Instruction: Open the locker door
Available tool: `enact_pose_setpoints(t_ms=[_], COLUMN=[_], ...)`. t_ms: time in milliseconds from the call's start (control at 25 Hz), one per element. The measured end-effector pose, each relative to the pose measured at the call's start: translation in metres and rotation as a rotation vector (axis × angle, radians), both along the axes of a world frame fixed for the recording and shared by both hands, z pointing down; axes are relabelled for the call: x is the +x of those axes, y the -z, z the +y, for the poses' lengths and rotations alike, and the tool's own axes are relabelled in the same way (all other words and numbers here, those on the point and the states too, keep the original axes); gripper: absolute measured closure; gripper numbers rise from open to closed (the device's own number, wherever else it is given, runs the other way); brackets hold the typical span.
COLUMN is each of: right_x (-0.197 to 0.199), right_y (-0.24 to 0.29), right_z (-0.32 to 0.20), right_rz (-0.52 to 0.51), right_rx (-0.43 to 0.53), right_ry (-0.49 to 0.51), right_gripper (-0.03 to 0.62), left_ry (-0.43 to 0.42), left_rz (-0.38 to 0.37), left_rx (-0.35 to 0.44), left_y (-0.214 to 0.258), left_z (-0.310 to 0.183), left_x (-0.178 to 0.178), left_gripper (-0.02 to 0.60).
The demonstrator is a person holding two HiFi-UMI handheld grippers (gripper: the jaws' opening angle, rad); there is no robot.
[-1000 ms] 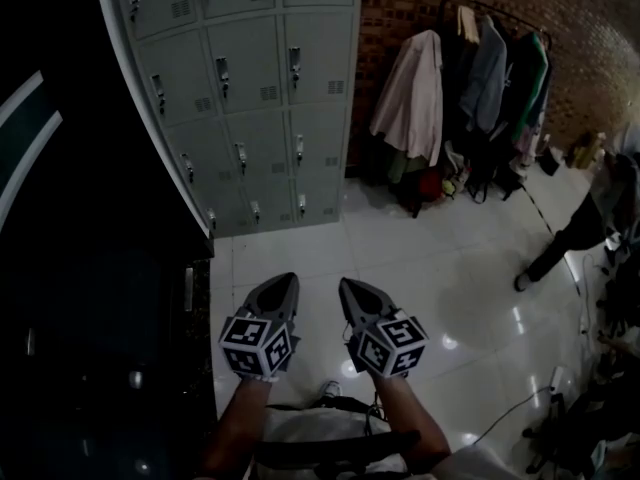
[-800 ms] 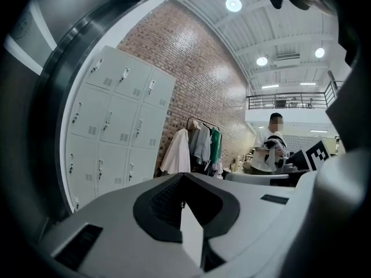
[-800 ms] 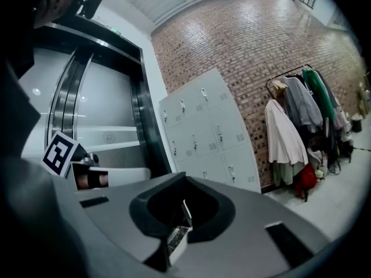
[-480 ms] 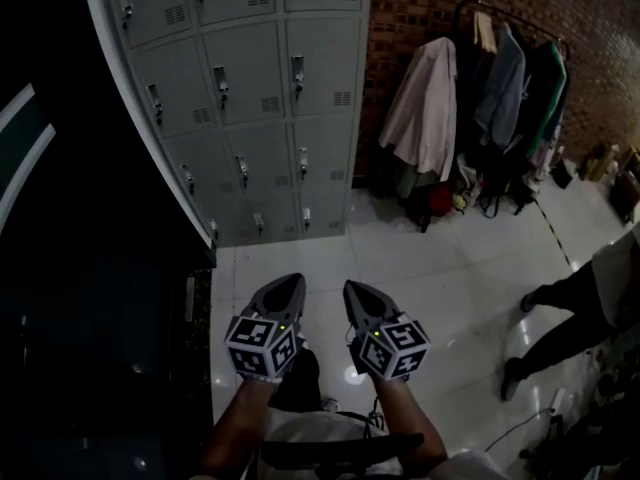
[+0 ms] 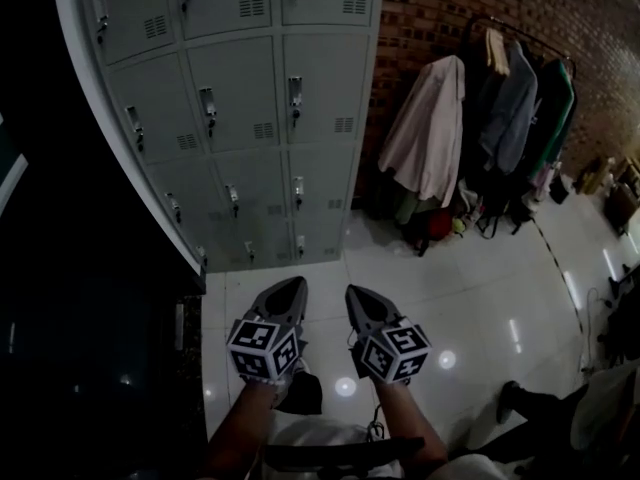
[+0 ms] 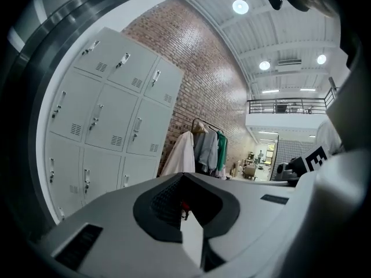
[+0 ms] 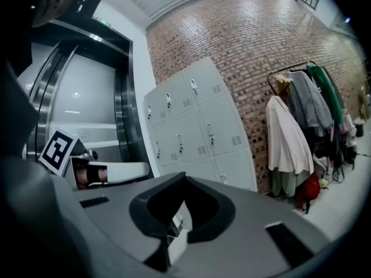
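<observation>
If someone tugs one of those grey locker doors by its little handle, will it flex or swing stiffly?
Probably stiffly: the locker door looks like flat sheet metal, so it should swing as one panel. Likely light for its size, being thin and vented by slots. Its handle looks small and smooth, so a grip might slip.

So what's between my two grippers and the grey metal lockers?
Only bare glossy white floor tiles; the head view shows nothing standing between the left gripper, right gripper and lockers.
</observation>
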State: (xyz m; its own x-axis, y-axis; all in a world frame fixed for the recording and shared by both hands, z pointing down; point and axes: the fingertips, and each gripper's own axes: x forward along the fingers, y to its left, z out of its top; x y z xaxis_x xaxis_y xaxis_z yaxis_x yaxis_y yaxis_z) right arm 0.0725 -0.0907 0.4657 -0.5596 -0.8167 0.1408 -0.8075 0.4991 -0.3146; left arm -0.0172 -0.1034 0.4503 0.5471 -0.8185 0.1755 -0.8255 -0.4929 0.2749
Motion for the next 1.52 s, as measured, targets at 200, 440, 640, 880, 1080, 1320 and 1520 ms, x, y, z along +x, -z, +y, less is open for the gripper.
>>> enact_pose_setpoints(t_ms=[200,440,640,880,1080,1320,1520], right_x=[-0.021,-0.058,-0.079,-0.086,-0.083,-0.089,-0.100], right_y=[0.007,0.012,0.019,0.027,0.030,0.040,0.050], right_z=[-0.076,-0.156,-0.203,-0.248,-0.294,-0.358,-0.419], right_rz=[0.002,0.020,0.028,0.042,0.050,0.056,0.062], right_rx=[0.006,0.011,0.027,0.054,0.073,0.103,0.127], right_ry=[0.005,0.027,0.027,0.023,0.014,0.035,0.065], right_gripper=[0.586,0.585,0.585,0.577,0.568,0.513,0.405], left_ry=[0.011,0.017,0.009,0.003,-0.013,-0.004,0.007], left_rz=[0.001,0.006,0.026,0.033,0.022,0.007,-0.009], left_rx=[-0.007,0.002,-0.005,-0.012,-0.008,0.001,0.020], left_y=[0.005,0.009,0.009,0.009,0.007,0.008,0.015], left_z=[-0.071,-0.151,-0.196,-0.236,-0.273,-0.327,-0.379], left_x=[-0.022,-0.052,-0.072,-0.077,-0.066,-0.063,-0.065], left_gripper=[0.583,0.583,0.583,0.583,0.583,0.583,0.583])
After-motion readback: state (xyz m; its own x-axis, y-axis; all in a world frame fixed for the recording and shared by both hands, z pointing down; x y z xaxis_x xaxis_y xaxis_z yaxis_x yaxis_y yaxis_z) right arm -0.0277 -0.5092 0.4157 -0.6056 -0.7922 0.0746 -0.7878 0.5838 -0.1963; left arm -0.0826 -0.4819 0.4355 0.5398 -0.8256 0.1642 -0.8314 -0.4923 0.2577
